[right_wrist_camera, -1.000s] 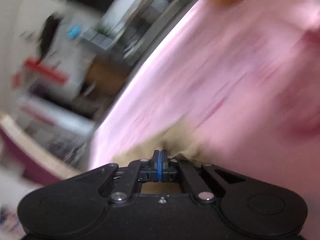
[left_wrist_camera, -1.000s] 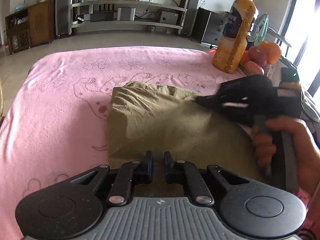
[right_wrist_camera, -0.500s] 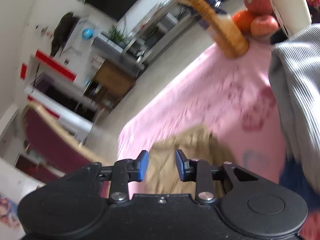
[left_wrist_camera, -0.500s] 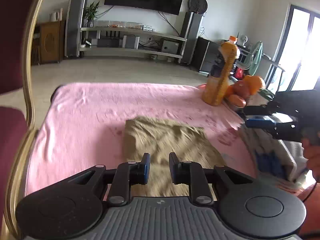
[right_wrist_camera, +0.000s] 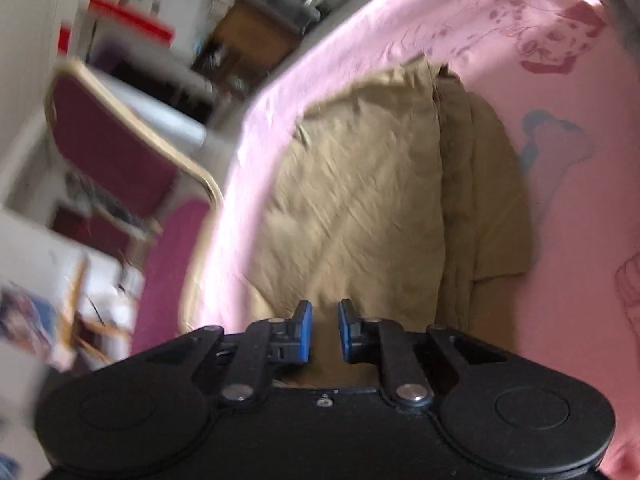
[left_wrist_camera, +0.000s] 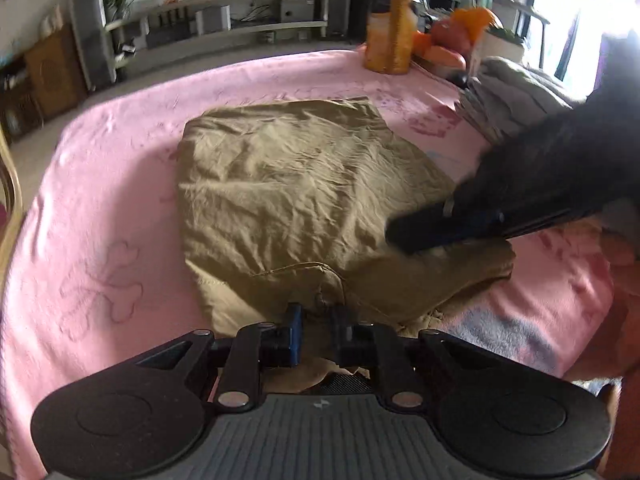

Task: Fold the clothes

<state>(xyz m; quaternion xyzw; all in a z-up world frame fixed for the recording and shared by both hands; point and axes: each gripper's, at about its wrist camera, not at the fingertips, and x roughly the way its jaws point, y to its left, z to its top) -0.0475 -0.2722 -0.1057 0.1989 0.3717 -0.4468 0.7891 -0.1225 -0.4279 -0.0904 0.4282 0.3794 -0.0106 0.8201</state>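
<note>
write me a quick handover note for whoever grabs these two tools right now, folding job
Left tool: jaws closing at the near edge of the khaki garment, cloth between the pads, no firm pinch visible.
Right tool: jaws closing, low over the garment's right side, nothing clearly pinched.
Garment lies folded into a rough rectangle on the pink blanket; near right corner is bunched.
Grey clothes wait at the far right.
Left: tidy that corner, finish the fold, then do the grey pile.

Folded garment (left_wrist_camera: pixel 304 200) lay mid-blanket (left_wrist_camera: pixel 100 240); bottle (left_wrist_camera: pixel 390 20) and fruit (left_wrist_camera: pixel 448 40) stood far right, chair (right_wrist_camera: pixel 116 148) left.
</note>
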